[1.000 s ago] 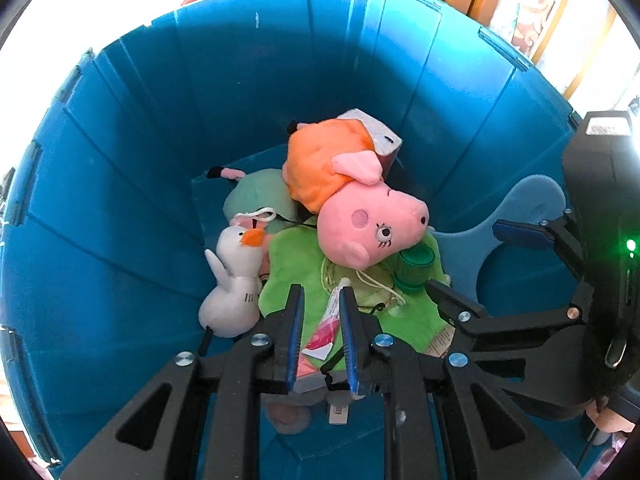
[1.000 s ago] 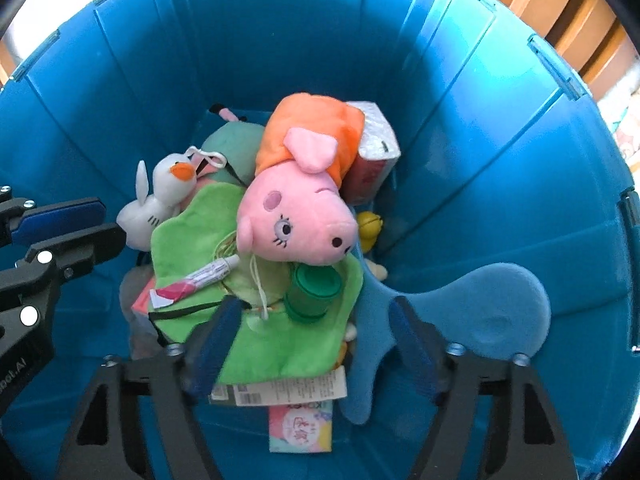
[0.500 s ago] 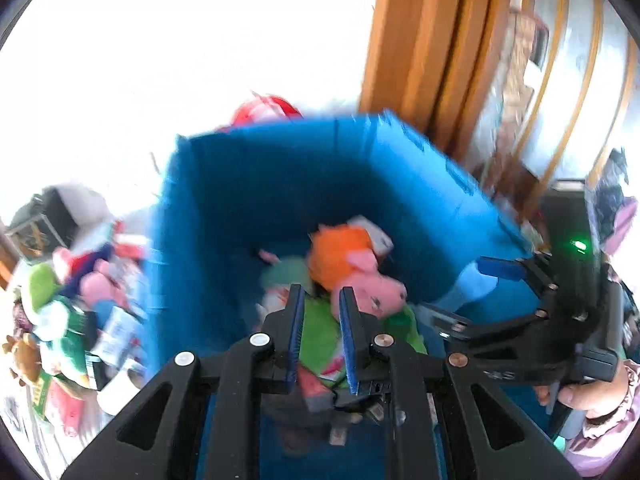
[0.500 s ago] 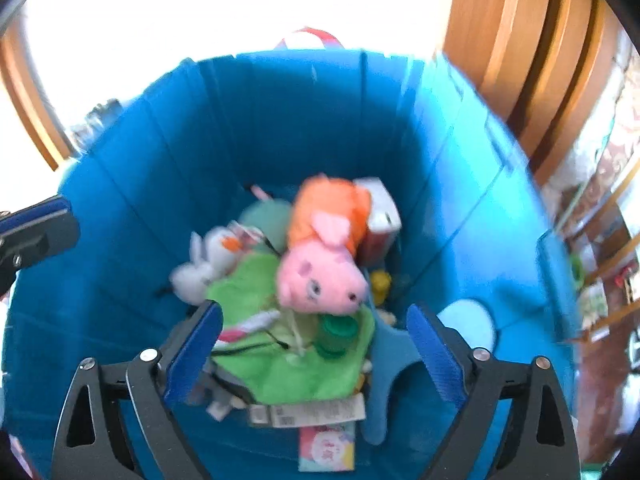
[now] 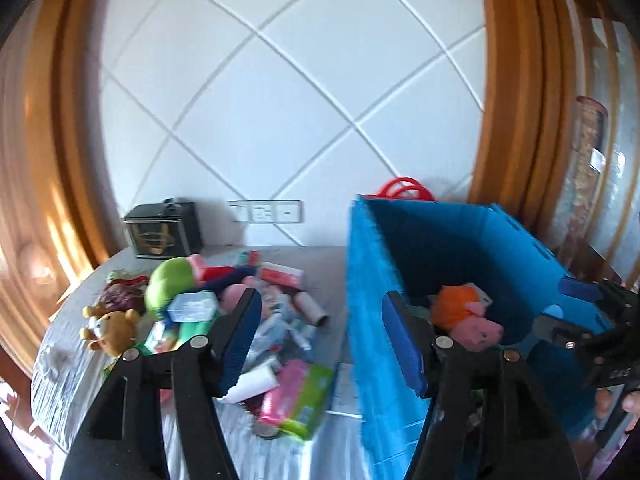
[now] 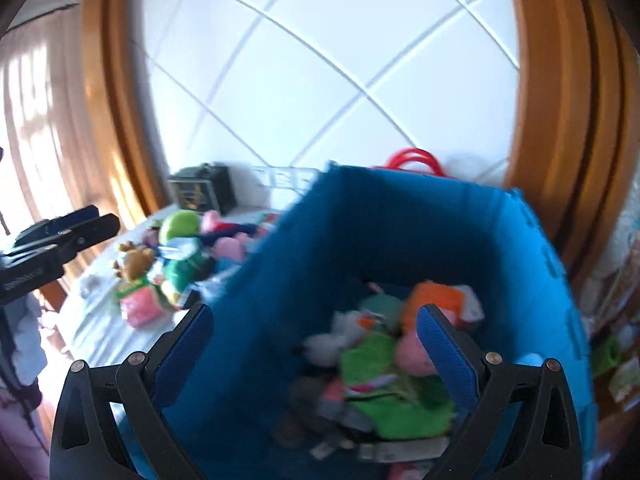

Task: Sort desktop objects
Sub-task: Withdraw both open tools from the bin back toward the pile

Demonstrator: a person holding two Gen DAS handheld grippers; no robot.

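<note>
Grippers L (image 5: 320,340) & R (image 6: 316,344) both wide, empty, above blue bin (image 6: 400,216) w/ toys.

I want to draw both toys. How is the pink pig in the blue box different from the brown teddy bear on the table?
The pink pig lies inside the blue box; the brown teddy bear lies outside it on the table.
The pig is pink with an orange dress; the bear is brown and tan.
The pig rests on a pile with a green cloth; the bear sits at the left edge of the table's pile.
Both are soft plush toys.
</note>
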